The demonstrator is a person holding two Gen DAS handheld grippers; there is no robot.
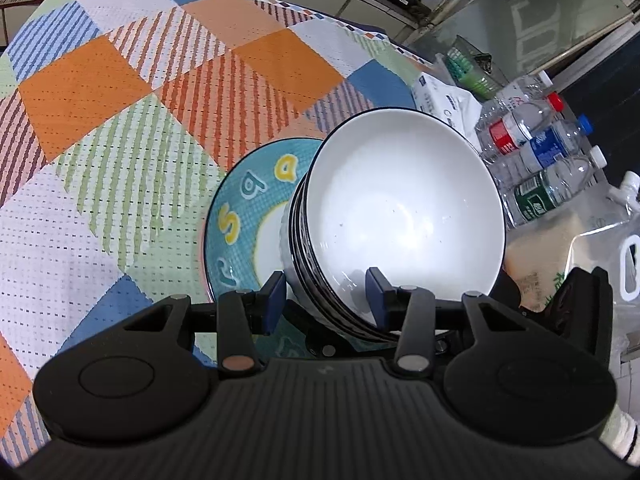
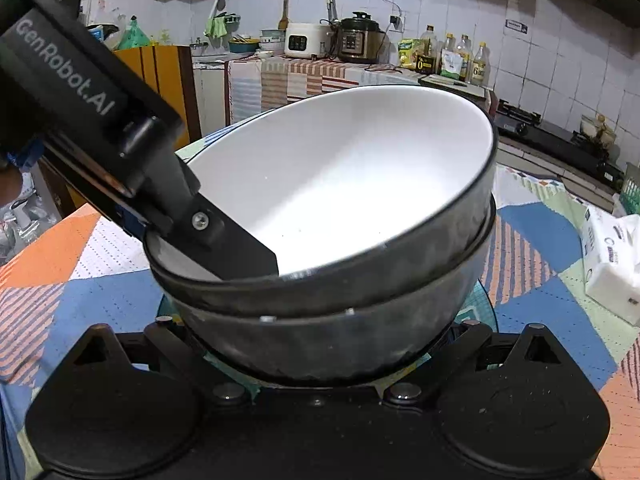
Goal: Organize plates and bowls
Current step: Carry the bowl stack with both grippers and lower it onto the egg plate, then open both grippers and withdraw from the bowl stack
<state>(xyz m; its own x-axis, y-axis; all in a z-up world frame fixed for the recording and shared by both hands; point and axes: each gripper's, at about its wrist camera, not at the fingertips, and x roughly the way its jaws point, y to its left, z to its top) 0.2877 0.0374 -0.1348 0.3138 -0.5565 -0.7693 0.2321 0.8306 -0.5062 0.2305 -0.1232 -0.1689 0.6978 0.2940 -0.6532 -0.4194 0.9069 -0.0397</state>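
Observation:
Nested bowls (image 1: 400, 208), white inside with dark outsides and rims, sit tilted on a teal plate (image 1: 244, 200) with yellow and white letters. My left gripper (image 1: 326, 300) is shut on the near rim of the bowl stack, one blue pad outside the wall and the other inside. In the right wrist view the bowl stack (image 2: 340, 184) fills the centre, and the left gripper's inner finger (image 2: 240, 248) reaches into the top bowl from the upper left. My right gripper (image 2: 320, 394) is tucked under the bowls at the plate (image 2: 486, 312); its fingertips are hidden.
The dishes are over a patchwork tablecloth (image 1: 120, 140). At the table's right edge lie several water bottles (image 1: 536, 148), a tissue pack (image 1: 444, 100) and a clear jug (image 1: 600, 248). A kitchen counter with cookers (image 2: 320, 40) runs behind.

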